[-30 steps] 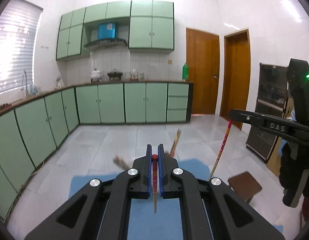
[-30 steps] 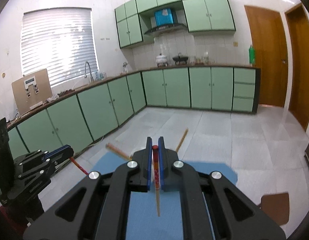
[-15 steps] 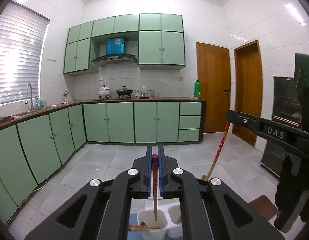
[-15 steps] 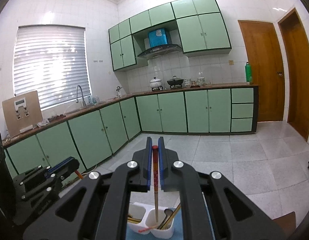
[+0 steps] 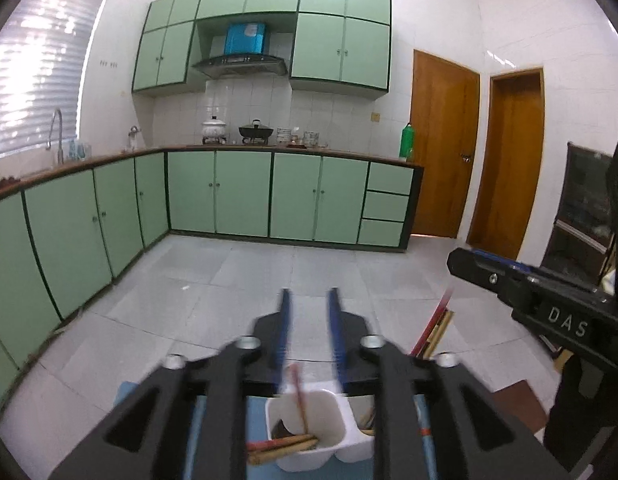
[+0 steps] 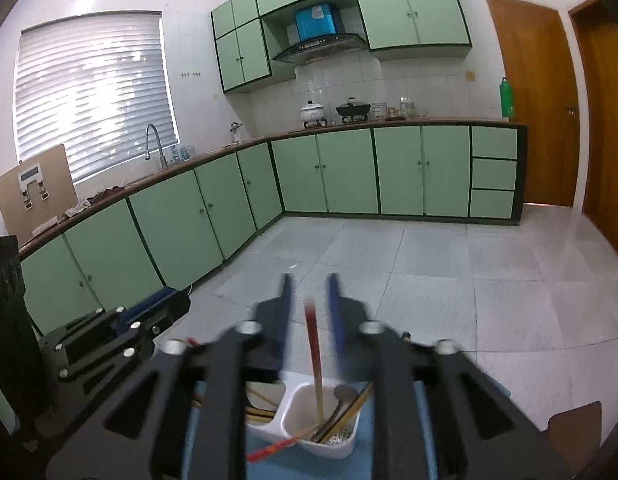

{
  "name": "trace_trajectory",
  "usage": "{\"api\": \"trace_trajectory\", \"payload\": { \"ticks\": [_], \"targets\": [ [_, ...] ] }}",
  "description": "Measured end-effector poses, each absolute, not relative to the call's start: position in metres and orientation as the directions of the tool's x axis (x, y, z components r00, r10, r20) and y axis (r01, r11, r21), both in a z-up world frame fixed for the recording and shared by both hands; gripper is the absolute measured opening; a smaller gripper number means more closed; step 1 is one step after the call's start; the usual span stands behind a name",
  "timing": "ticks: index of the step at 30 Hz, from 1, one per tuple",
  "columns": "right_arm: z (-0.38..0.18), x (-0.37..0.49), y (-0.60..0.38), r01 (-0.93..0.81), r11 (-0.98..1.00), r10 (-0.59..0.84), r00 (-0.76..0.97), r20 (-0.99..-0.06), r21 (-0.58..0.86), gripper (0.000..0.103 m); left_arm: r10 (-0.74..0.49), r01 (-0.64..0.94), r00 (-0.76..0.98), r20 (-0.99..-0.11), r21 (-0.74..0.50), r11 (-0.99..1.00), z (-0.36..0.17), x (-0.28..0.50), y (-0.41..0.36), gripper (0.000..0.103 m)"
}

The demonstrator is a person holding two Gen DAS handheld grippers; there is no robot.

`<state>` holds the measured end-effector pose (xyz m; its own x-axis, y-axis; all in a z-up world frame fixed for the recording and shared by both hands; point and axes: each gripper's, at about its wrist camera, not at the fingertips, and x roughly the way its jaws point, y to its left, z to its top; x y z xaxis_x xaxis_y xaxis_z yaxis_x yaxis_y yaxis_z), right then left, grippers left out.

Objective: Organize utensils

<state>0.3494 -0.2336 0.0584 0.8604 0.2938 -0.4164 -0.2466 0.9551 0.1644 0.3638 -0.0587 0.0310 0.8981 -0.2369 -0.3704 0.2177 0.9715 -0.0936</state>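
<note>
Motion blur smears both claws and the near chopsticks; the white plastic two-compartment utensil holder (image 5: 309, 432) is partly hidden behind the claw bodies, its base cut off. Left claw (image 5: 309, 332) spread, blue fingers (image 5: 284, 328) apart, nothing pinched; a red-tipped chopstick (image 5: 299, 396) stands loose in the compartment below, more sticks lying across its rim. Right claw (image 6: 309, 312) likewise spread; a red-and-wood chopstick (image 6: 315, 360) stands between its fingers, touching neither, foot in a compartment alongside a metal spoon (image 6: 343, 394). Holder sits on a blue mat (image 6: 269, 468). Grey tiled floor (image 6: 429, 280) beyond.
</note>
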Motion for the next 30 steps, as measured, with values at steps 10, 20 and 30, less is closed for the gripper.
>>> {"api": "trace_trajectory", "payload": {
  "ticks": [10,20,30],
  "targets": [
    [0.073,0.277,-0.282,-0.196,0.961,0.257,0.896,-0.362,0.195,0.074,-0.199,0.191,0.931,-0.307,-0.056,0.98,0.053,0.294,-0.043,0.071],
    [0.017,0.157,-0.311,-0.136,0.974,0.204,0.879,-0.43,0.182,0.097,-0.168,0.157,0.918,-0.36,-0.058,0.986,0.007,0.189,-0.029,0.09],
    [-0.024,0.078,-0.275,-0.137,0.982,0.183,0.838,-0.515,0.128,0.097,-0.158,0.129,0.869,-0.469,-0.093,0.987,-0.034,0.121,-0.02,0.097]
  ]
}}
